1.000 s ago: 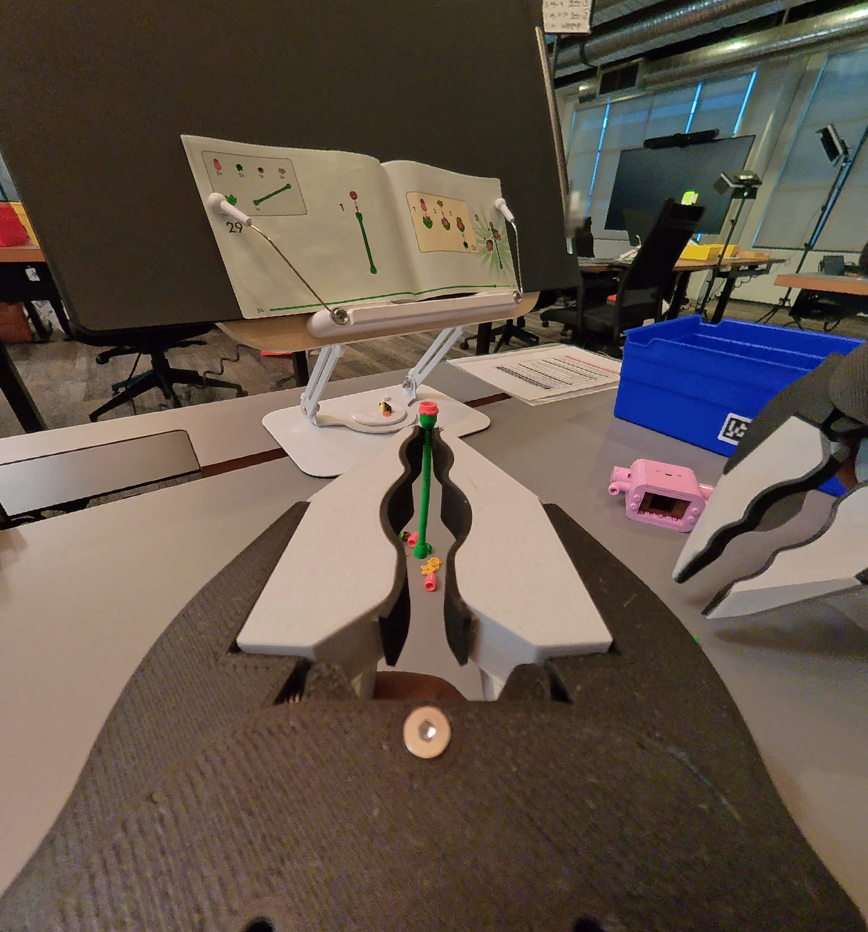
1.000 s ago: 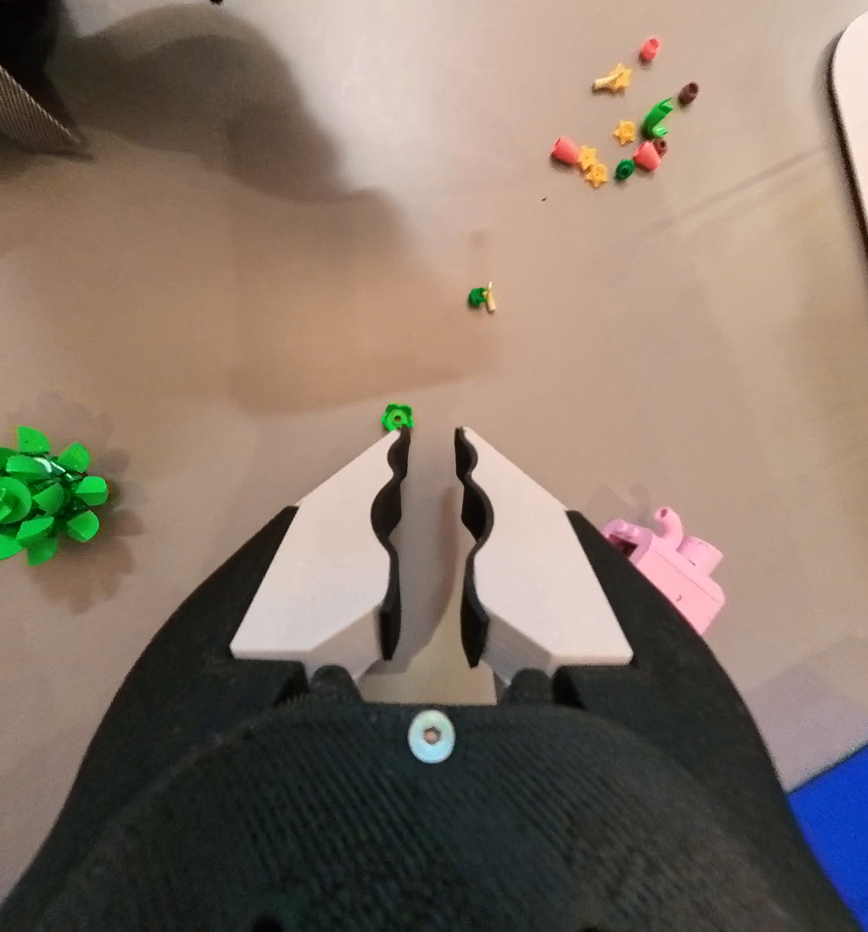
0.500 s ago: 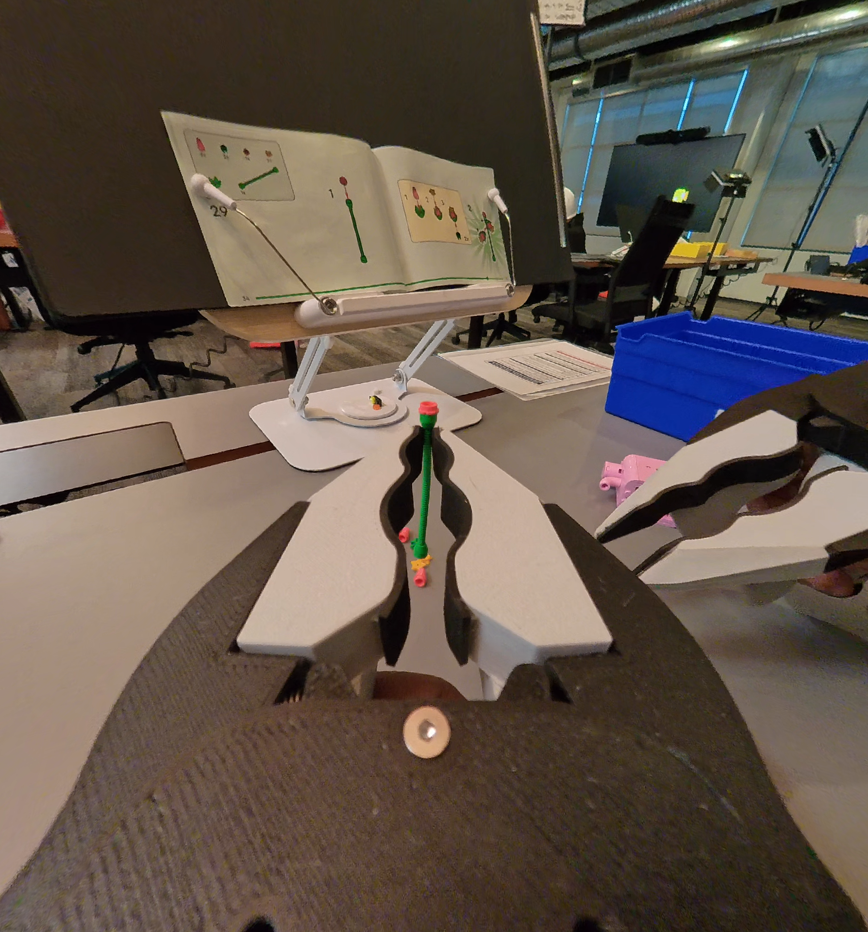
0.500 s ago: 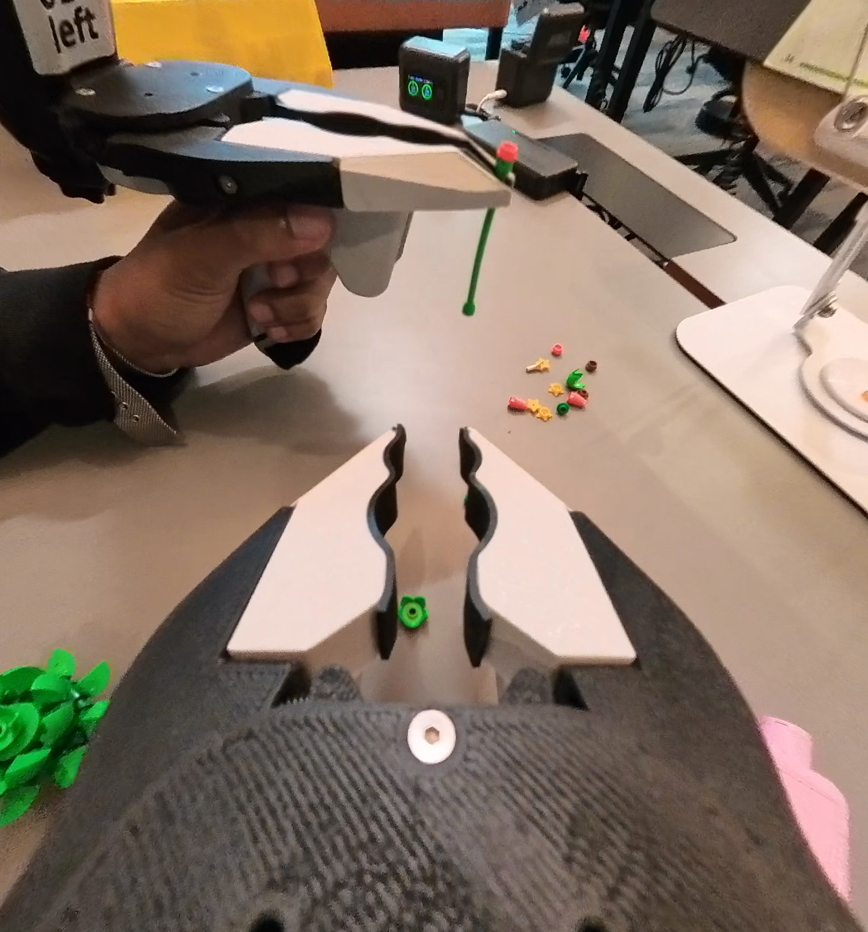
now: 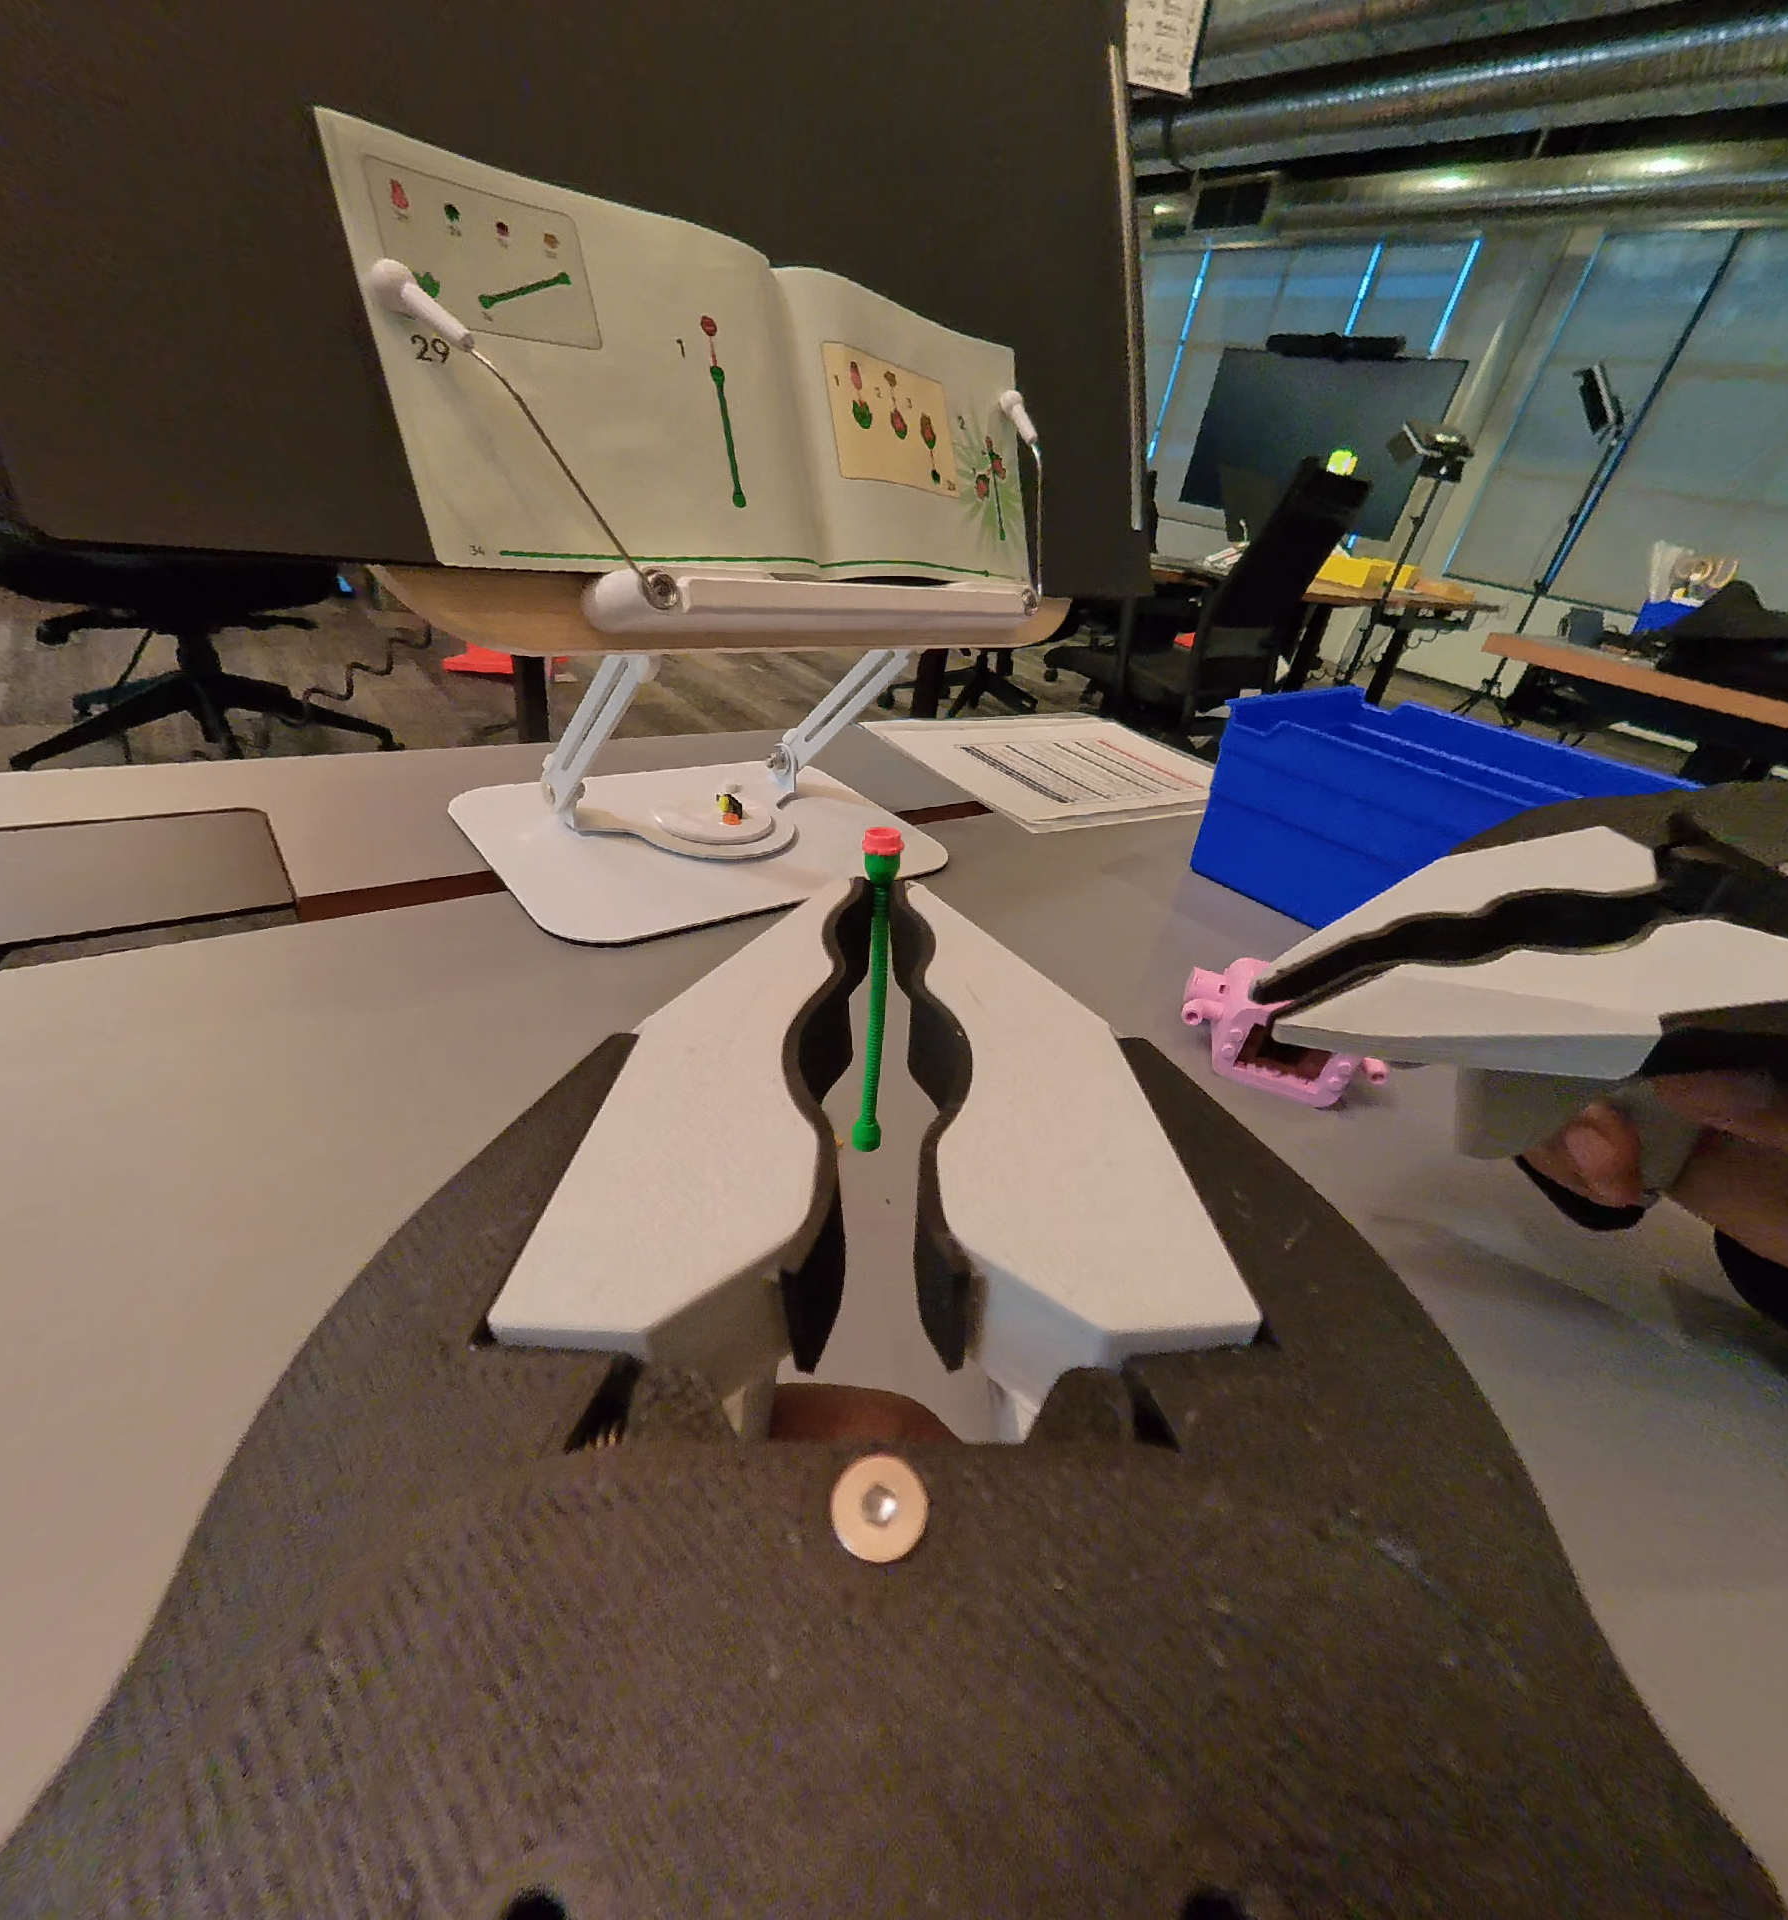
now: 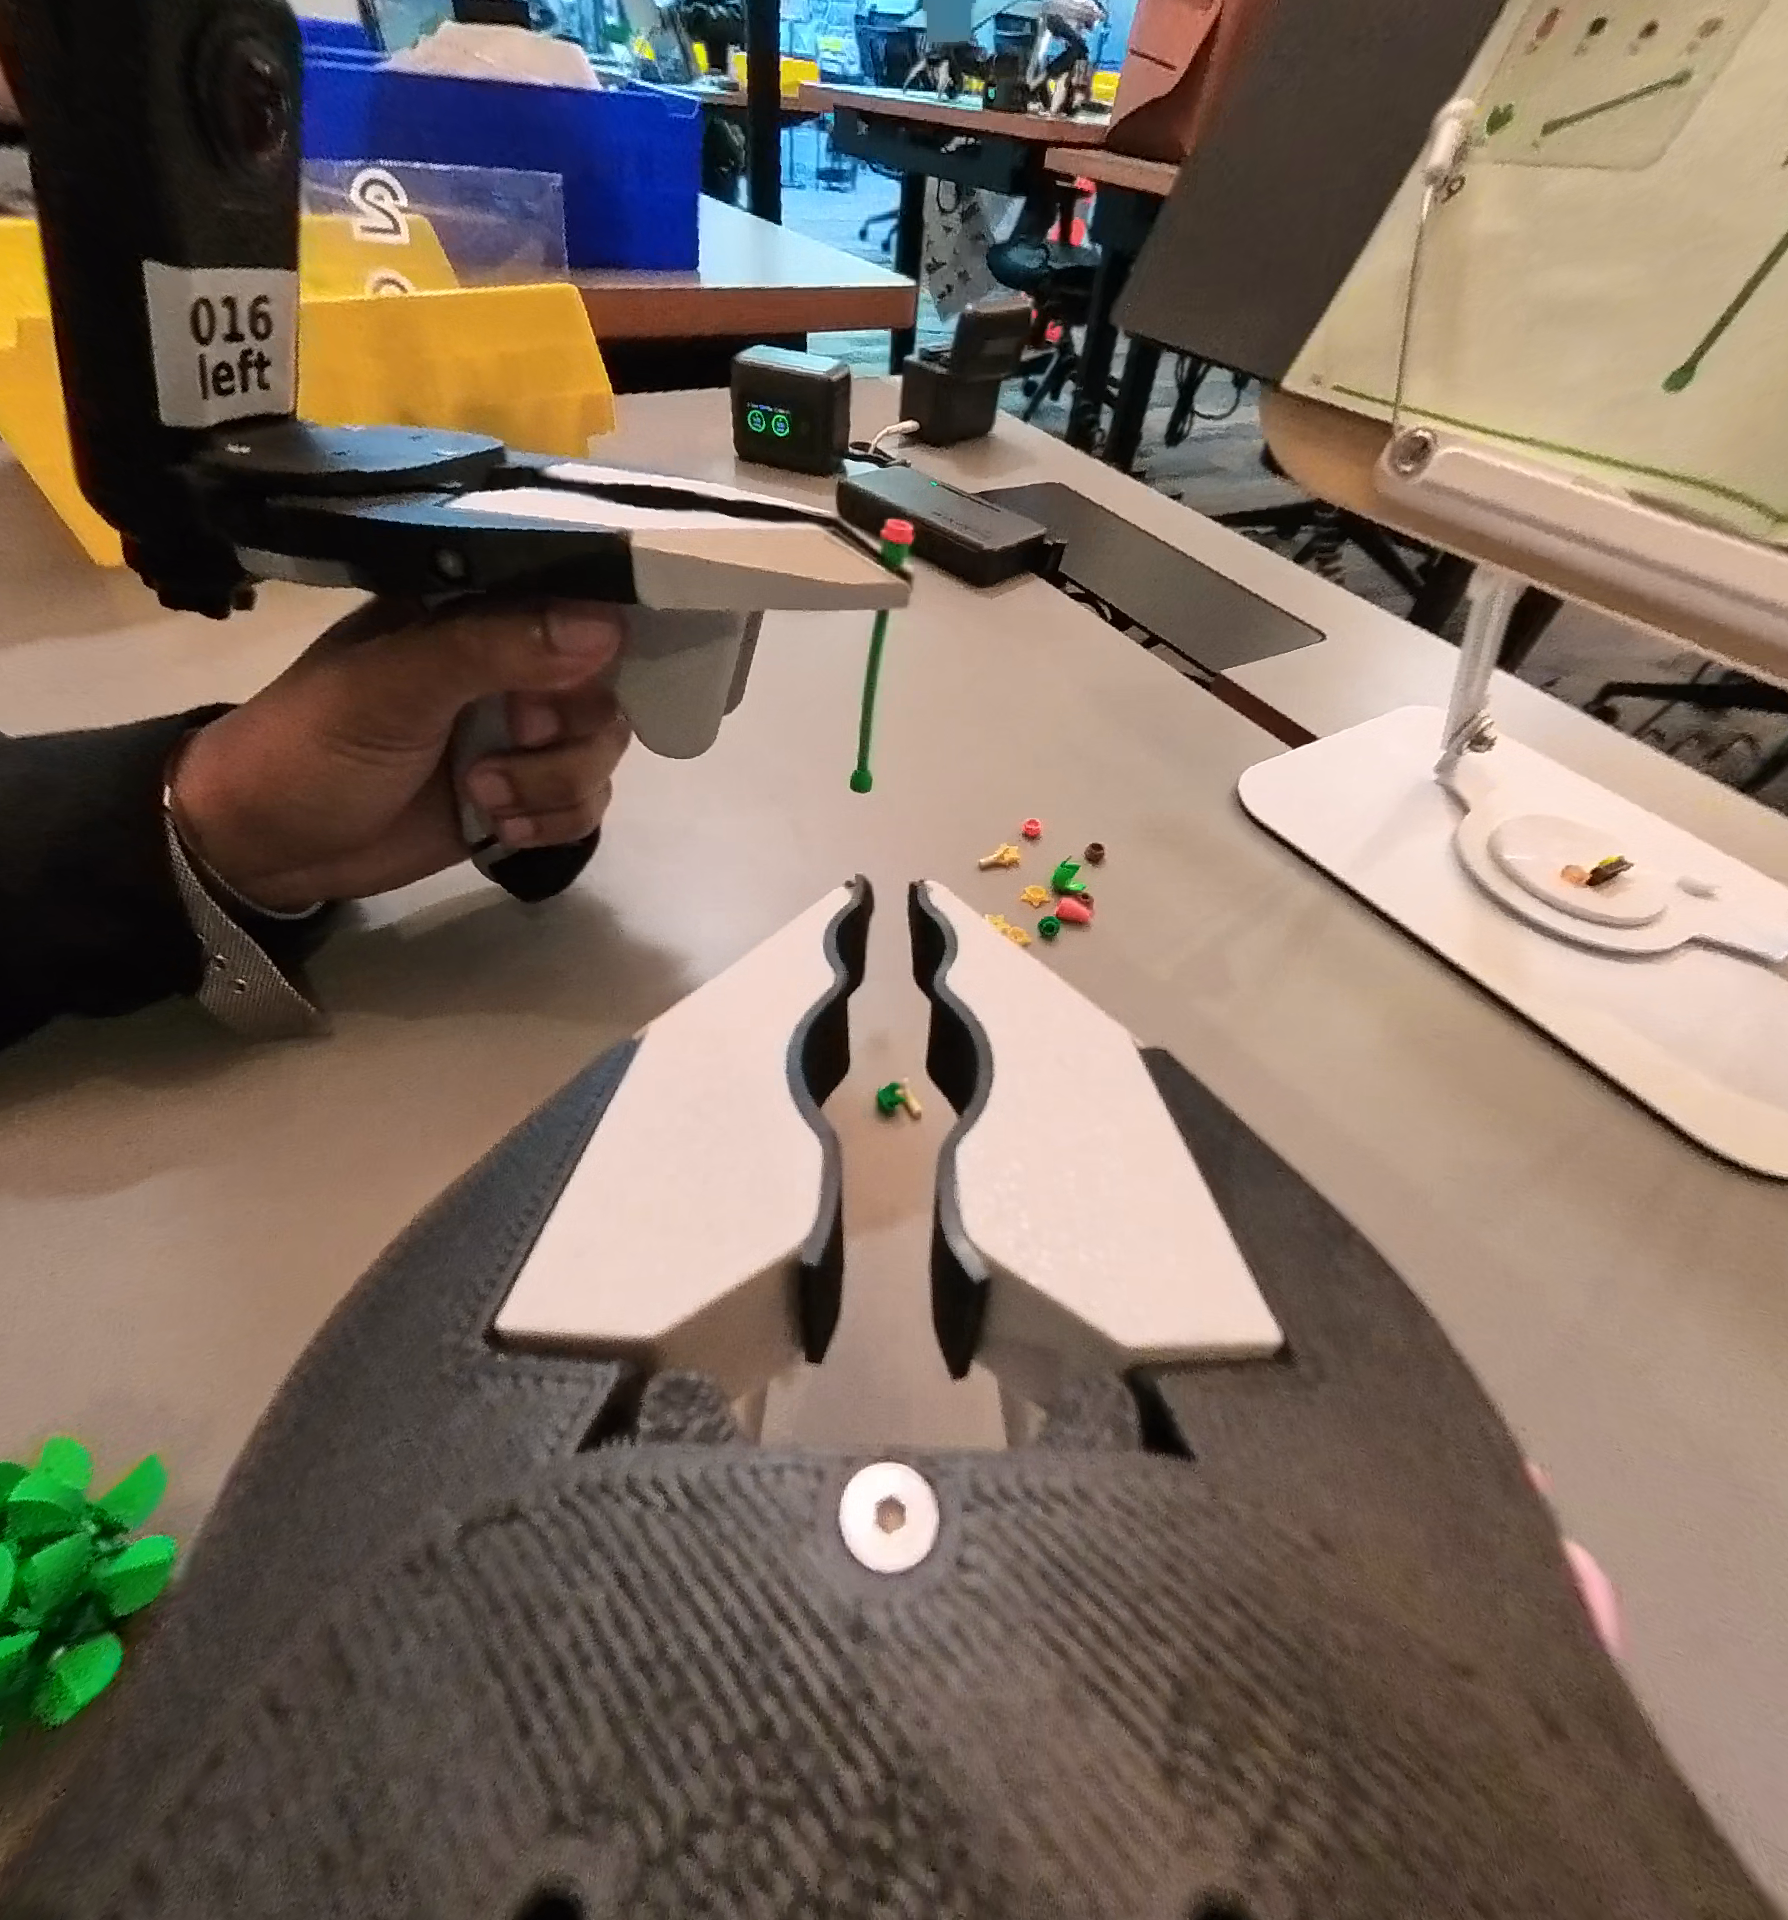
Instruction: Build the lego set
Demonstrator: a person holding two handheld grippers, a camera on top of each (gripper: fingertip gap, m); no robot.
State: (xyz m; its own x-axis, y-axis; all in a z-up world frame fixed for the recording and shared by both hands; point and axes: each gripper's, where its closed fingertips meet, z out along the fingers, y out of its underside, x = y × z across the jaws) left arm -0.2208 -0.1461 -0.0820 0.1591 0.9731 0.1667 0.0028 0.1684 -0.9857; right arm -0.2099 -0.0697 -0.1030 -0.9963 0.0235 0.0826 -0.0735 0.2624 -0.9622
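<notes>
My left gripper point(image 5: 877, 885) is shut on a thin green stem point(image 5: 876, 997) topped with a red piece point(image 5: 882, 840). It holds the stem upright above the table, and this also shows in the right wrist view point(image 6: 874, 686). My right gripper point(image 6: 879, 888) is empty, its jaws a narrow gap apart. It sits low over the table, to the right of the left gripper point(image 6: 895, 582) and pointing toward the stem. A small green and tan piece point(image 6: 895, 1099) lies on the table between its fingers. Several small loose pieces point(image 6: 1051, 894) lie just beyond its tips.
An open instruction booklet point(image 5: 682, 395) sits on a white stand point(image 5: 661, 873) at the back. A pink block point(image 5: 1274, 1049) lies by the right gripper point(image 5: 1259, 1003), in front of a blue bin point(image 5: 1389, 800). A green leafy assembly point(image 6: 17, 1590) lies front left. A yellow bin point(image 6: 433, 343) and black devices point(image 6: 791, 410) stand beyond. About 9 cm separates my left fingertips from my right. From the right gripper's tips to the green leafy assembly point(image 6: 17, 1590) is close to 15 cm.
My right gripper has tilted up from looking straight down at the table to looking forward, and has moved closer to the left gripper. The left gripper keeps holding the stem.
</notes>
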